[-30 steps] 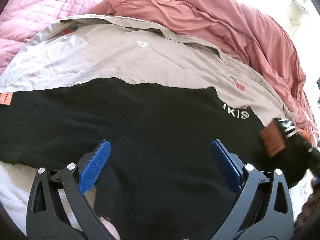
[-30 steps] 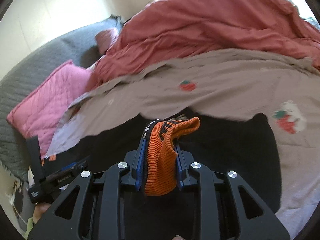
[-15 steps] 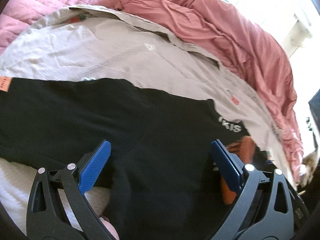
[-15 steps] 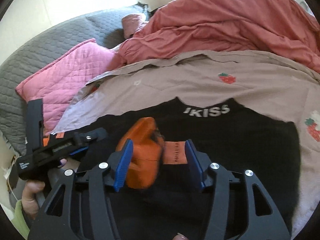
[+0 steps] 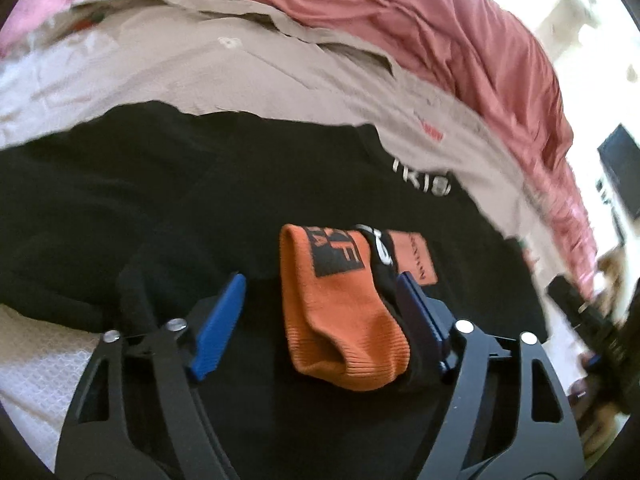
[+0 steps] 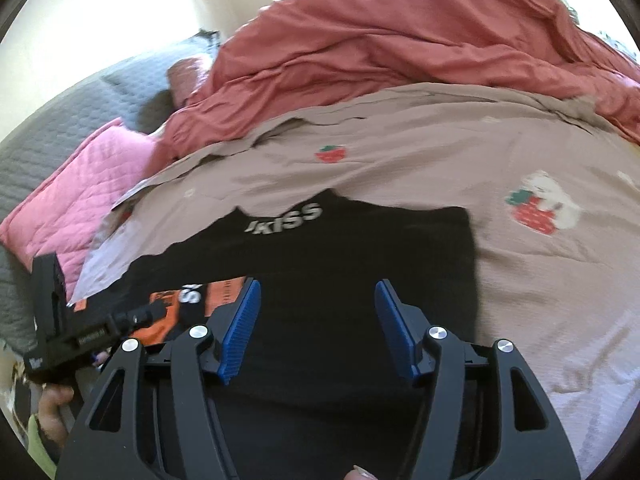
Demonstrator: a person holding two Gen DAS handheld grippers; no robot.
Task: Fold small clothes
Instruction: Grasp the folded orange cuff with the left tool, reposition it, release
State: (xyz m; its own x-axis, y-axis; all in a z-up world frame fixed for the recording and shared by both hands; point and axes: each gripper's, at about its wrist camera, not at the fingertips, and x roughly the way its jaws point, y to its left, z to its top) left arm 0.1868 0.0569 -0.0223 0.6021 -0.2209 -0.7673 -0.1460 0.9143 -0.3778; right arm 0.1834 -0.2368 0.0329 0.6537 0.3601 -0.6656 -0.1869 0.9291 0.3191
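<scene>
My left claw is closing in on the orange sock, which lies low in the middle of the left view on the black shirt. The jaws have just been closing, with the sock between them. The right pad is against its dark edge while the left pad stands clear, so I am not gripping it yet. I judge I am there to pin or lift the sock for its fold.

My right claw has let go: its jaws have just been opening and nothing lies between them, only shirt beneath. In that view the sock sits at lower left, beside my left claw. The shirt serves as a flat base on the bed's strawberry sheet.
</scene>
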